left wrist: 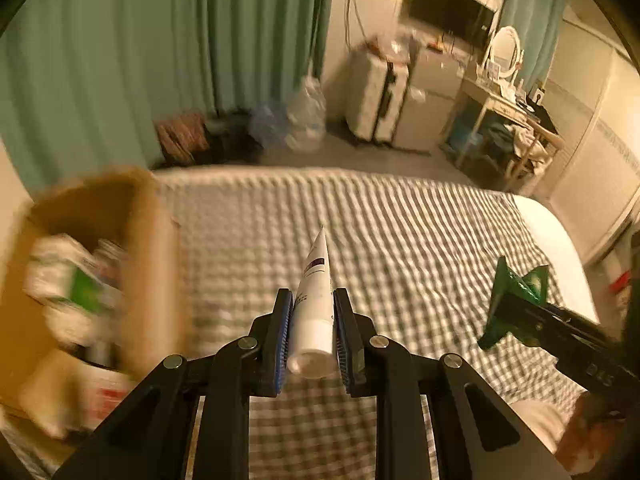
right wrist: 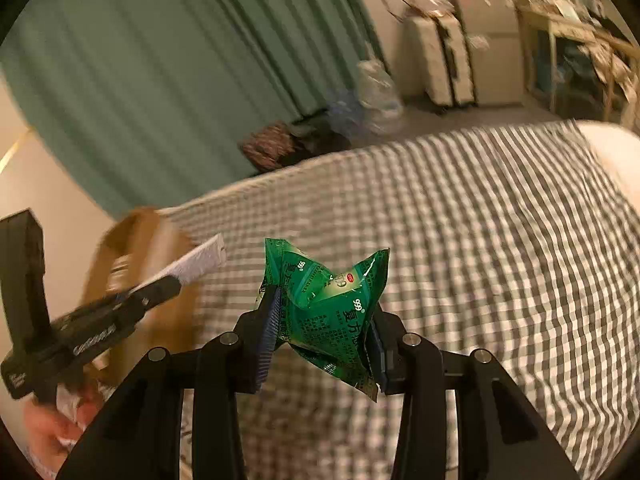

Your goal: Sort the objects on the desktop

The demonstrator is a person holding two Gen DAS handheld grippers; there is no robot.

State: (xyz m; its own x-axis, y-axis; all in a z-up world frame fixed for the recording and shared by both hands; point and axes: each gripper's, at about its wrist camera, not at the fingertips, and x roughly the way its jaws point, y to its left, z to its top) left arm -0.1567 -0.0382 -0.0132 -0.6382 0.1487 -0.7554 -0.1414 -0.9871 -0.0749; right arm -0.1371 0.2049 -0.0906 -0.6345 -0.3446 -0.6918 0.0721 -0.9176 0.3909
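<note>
My left gripper (left wrist: 313,300) is shut on a white tube (left wrist: 314,304), cap end toward the camera, held above the checked cloth. It also shows in the right wrist view (right wrist: 176,280), where the white tube (right wrist: 198,261) points toward the box. My right gripper (right wrist: 324,312) is shut on a crumpled green sachet (right wrist: 330,308), held above the cloth. The right gripper shows in the left wrist view (left wrist: 504,304) at the right with the green sachet (left wrist: 516,292). A brown cardboard box (left wrist: 156,264) stands at the left, holding several packets (left wrist: 72,280).
A green-and-white checked cloth (left wrist: 400,232) covers the surface. Beyond its far edge are green curtains (left wrist: 160,60), bags on the floor (left wrist: 304,116), a white suitcase (left wrist: 376,100) and a dressing table with a mirror (left wrist: 504,92).
</note>
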